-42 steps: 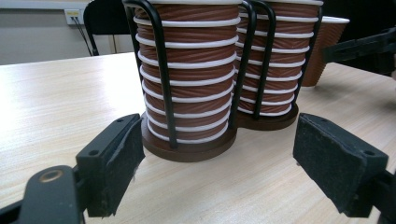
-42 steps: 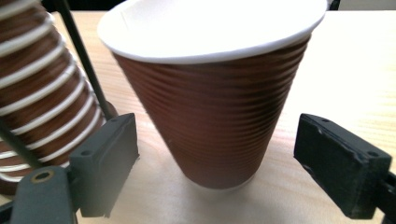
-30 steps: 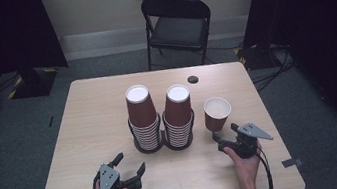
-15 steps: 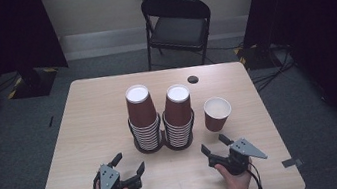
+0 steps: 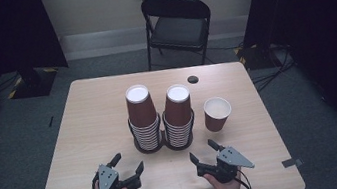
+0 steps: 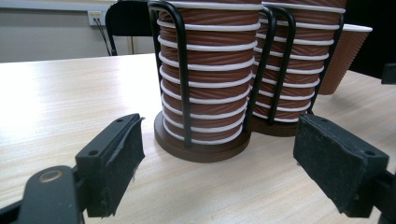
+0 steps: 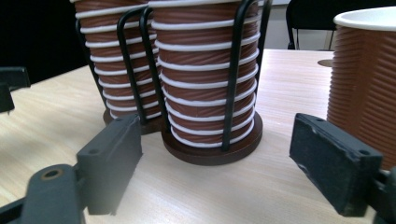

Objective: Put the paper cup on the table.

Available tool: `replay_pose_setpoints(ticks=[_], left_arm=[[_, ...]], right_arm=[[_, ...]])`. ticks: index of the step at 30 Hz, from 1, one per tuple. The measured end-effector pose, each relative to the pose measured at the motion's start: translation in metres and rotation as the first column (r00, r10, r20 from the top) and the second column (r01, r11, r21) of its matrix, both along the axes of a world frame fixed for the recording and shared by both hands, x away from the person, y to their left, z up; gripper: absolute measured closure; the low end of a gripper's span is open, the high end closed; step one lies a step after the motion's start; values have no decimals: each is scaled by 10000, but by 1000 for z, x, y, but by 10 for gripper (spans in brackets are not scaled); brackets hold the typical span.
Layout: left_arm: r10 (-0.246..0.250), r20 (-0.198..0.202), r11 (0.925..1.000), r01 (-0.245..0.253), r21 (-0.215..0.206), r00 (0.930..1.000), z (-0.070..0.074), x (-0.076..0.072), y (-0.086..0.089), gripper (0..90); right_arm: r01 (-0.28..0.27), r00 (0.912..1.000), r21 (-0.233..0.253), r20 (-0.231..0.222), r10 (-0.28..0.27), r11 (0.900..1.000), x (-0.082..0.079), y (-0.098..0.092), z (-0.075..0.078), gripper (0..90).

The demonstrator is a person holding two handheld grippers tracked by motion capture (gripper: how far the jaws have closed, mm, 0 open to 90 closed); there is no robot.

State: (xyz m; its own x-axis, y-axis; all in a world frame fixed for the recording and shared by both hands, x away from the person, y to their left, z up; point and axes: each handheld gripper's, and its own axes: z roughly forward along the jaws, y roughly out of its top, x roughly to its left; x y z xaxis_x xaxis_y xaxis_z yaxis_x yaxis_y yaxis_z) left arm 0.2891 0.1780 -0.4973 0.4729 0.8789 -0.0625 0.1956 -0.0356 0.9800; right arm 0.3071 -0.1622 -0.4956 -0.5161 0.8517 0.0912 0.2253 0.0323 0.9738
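Two tall stacks of brown paper cups, the left stack (image 5: 141,116) and the right stack (image 5: 178,114), stand in a black wire holder (image 5: 163,143) at the table's middle. A single brown cup (image 5: 217,113) stands upright to their right. My left gripper (image 5: 127,164) rests open near the front edge, in front of the left stack (image 6: 205,70). My right gripper (image 5: 202,152) is open too, in front of the right stack (image 7: 205,70), with the single cup (image 7: 366,79) at its right. Nothing lies between either pair of jaws.
The wooden table (image 5: 94,115) has a small dark round spot (image 5: 193,79) near its far edge. A black folding chair (image 5: 176,22) stands behind the table. Bare tabletop lies left of the stacks and along the front.
My right gripper has drawn back from beside the single cup toward the front edge and shifted left. The cup stays standing where it was. My left gripper has not moved.
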Motion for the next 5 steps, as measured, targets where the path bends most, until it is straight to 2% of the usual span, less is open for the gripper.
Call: replay_pose_setpoints(ticks=[5], left_arm=[[-6, 116, 10000, 6, -38, 9999, 0, -1, 0, 159]], right_arm=[[-40, 10000, -158, -23, 39, 9999, 0, 2, 0, 139]])
